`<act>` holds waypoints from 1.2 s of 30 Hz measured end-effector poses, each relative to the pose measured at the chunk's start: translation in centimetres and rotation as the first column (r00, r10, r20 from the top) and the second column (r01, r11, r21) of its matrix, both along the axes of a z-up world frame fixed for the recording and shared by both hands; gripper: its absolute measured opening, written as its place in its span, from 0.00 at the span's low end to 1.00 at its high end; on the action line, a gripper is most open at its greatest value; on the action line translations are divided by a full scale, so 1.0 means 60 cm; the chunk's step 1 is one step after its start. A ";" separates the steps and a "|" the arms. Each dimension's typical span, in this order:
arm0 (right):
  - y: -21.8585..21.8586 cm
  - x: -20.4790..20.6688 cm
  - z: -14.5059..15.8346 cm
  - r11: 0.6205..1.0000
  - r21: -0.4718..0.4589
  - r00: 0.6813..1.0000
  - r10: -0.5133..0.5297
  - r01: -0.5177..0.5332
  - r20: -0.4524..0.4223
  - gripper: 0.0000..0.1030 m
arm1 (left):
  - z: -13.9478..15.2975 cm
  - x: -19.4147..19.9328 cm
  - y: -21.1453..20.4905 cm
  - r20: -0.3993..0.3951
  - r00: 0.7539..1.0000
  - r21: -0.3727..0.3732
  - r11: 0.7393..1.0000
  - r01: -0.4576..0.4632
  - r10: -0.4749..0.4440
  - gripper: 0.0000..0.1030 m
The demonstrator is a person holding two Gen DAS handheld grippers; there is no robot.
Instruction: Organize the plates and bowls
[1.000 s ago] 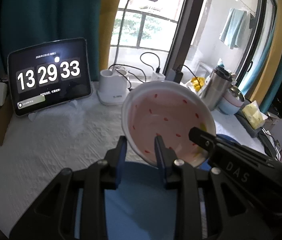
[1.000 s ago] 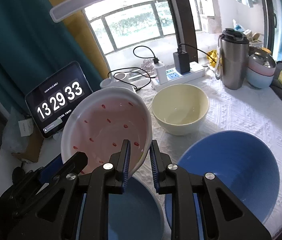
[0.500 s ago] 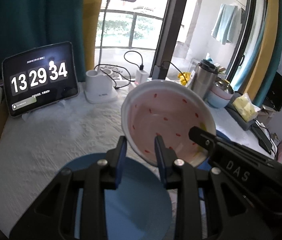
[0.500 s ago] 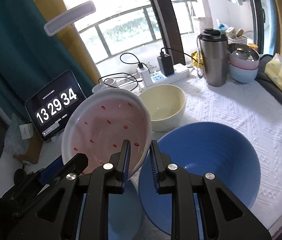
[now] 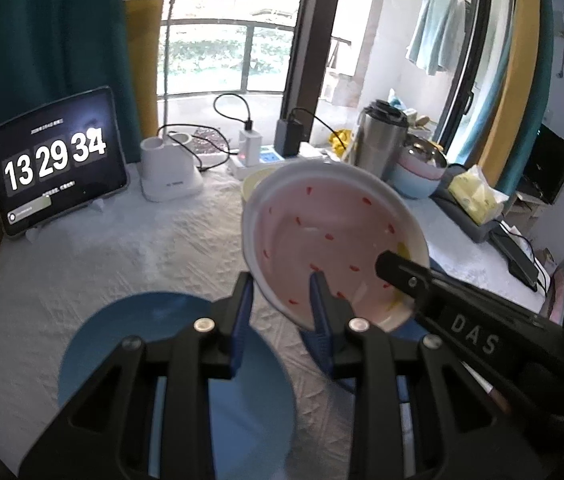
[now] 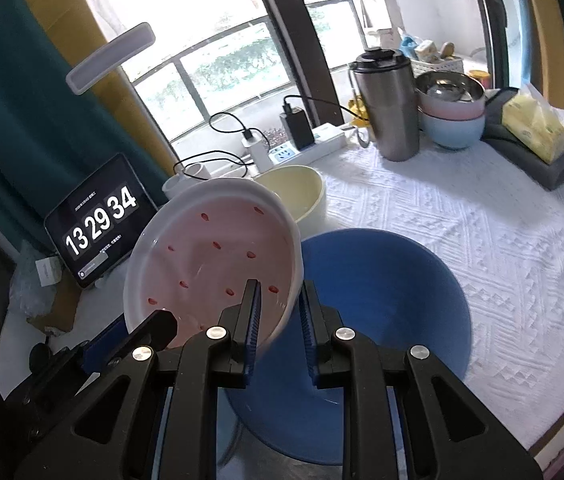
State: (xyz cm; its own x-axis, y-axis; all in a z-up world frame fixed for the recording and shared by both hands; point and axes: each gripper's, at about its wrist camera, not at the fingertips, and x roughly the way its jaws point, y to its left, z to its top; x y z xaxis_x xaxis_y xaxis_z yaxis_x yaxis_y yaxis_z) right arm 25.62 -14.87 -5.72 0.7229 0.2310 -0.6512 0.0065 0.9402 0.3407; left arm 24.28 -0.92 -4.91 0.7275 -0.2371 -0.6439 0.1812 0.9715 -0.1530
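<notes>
Both grippers hold one pink bowl with red flecks and a white rim [image 5: 330,236], tilted in the air above the table. My left gripper [image 5: 282,300] is shut on its near rim. My right gripper [image 6: 279,308] is shut on the opposite rim of the bowl [image 6: 213,264]. A blue plate [image 5: 173,356] lies on the white cloth below my left gripper. A large blue bowl [image 6: 382,304] sits below my right gripper. A cream bowl [image 6: 294,196] stands behind the pink one.
A tablet clock [image 5: 57,160] and a white lamp base [image 5: 169,172] stand at the back left. A power strip [image 6: 310,144], steel flask [image 6: 390,108], stacked small bowls [image 6: 452,116] and a tissue pack [image 6: 534,128] line the back right.
Both grippers have carried the pink bowl to the right, away from above the blue plate and over the large blue bowl. Their grip on the rim is unchanged.
</notes>
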 end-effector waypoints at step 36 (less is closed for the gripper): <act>-0.092 -0.025 -0.070 0.998 0.011 0.991 -0.064 0.066 -0.122 0.23 | -0.066 -0.005 -0.094 -0.103 0.991 0.043 0.995 0.093 -0.088 0.29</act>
